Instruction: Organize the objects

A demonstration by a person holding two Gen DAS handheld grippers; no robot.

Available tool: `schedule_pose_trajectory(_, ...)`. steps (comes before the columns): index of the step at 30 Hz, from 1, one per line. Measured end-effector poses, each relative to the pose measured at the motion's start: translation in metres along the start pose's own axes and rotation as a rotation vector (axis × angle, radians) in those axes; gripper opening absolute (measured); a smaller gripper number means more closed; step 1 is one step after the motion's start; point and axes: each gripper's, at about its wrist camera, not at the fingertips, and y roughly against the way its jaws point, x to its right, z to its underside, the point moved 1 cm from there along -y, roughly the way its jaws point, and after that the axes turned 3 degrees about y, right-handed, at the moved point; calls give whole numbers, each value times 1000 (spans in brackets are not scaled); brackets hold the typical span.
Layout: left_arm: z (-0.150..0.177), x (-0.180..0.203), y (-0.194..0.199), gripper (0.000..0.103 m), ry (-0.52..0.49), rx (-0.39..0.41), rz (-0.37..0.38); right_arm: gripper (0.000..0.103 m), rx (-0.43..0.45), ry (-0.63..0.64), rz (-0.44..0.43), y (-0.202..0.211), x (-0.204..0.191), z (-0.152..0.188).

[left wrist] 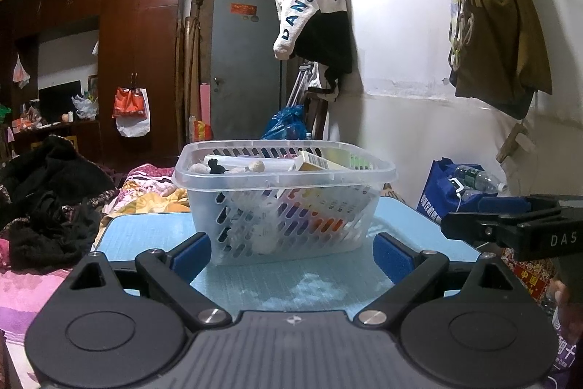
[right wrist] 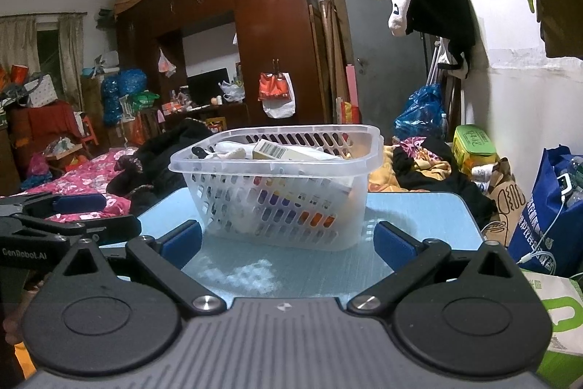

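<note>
A clear plastic basket (left wrist: 204,170) with slotted walls stands on a small light-blue table (left wrist: 153,228). It holds boxes, one with a barcode (left wrist: 316,162), and small plush items (left wrist: 255,166). My left gripper (left wrist: 291,252) is open and empty, its blue pads just short of the basket's near wall. In the right wrist view the basket (right wrist: 368,166) stands ahead, and my right gripper (right wrist: 288,241) is open and empty in front of it. Each gripper shows at the edge of the other's view: the right one (left wrist: 510,225), the left one (right wrist: 62,217).
A bed with dark clothes (left wrist: 47,206) and a pink floral cover (right wrist: 83,177) lies left of the table. A blue bag with a water bottle (left wrist: 470,181) stands to the right by the white wall. A green box (right wrist: 473,144) and paper bag (right wrist: 506,199) sit beyond the table.
</note>
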Motion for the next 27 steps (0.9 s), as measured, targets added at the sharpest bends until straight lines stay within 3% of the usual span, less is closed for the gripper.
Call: schedule_pose_trajectory(27,2,4,-2,97,-9,-6,4,103,-8,19,3,-3,-2,3)
